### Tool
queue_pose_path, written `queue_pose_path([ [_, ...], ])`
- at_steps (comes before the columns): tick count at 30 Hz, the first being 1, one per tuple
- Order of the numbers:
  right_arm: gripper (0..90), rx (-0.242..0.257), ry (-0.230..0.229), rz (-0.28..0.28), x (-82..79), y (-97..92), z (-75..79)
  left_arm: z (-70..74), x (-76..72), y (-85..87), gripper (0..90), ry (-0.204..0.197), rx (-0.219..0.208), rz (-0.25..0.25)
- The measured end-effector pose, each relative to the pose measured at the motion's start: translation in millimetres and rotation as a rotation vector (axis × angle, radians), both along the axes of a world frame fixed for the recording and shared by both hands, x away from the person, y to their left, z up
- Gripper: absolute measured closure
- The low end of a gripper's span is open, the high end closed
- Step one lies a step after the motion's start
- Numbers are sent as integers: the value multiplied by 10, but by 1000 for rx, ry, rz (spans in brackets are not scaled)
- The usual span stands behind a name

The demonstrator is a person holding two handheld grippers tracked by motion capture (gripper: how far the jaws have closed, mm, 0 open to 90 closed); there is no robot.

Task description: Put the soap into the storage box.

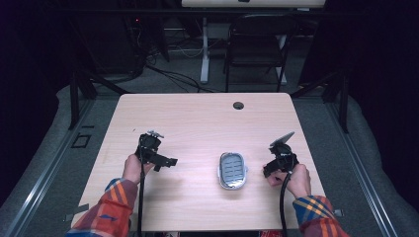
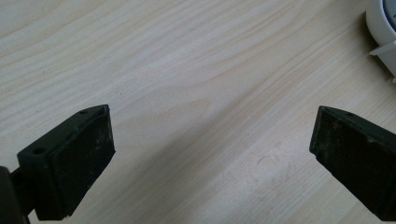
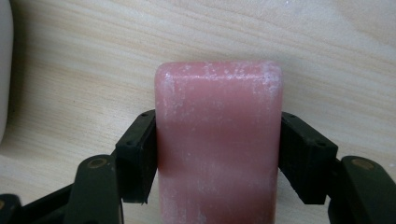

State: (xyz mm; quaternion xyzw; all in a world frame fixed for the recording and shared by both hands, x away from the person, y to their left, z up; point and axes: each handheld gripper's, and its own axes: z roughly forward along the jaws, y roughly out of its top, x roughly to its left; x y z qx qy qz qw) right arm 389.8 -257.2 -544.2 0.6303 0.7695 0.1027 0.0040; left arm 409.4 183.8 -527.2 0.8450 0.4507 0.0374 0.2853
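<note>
My right gripper (image 3: 217,154) clamps a pink soap bar (image 3: 218,140), dusted with white, both jaws pressing its sides above the table (image 1: 197,118). The soap dish (image 1: 232,170) between my 2 grippers looks empty. My left gripper (image 2: 210,149) gapes wide over bare wood.

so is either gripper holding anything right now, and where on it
The right gripper is shut on a pink soap bar, its jaws pressing the bar's two long sides. The left gripper is open over bare table, holding nothing.
</note>
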Motion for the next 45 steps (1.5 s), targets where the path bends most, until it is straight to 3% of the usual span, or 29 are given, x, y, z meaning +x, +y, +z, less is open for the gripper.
queue_pose_path([
  [4,358,-11,16,26,15,-8,7,-2,-2,-3,0,1,1,-2],
  [11,362,-15,-1,37,21,20,-6,0,-3,-6,0,-6,3,-5],
  [16,363,-15,20,70,38,5,7,4,-1,3,0,-1,-2,-12],
  [20,364,2,3,78,32,-19,92,1,0,0,0,-1,-1,-15],
  [31,364,-15,-13,102,19,-89,243,3,-9,-3,0,-8,5,-28],
  [40,363,-21,4,128,19,-100,328,3,-10,-13,0,-8,3,-31],
  [41,363,-18,-21,109,3,-87,359,6,-11,-13,0,-10,3,-33],
  [45,363,-17,-36,115,-3,-80,417,2,-7,-5,0,-10,2,-32],
])
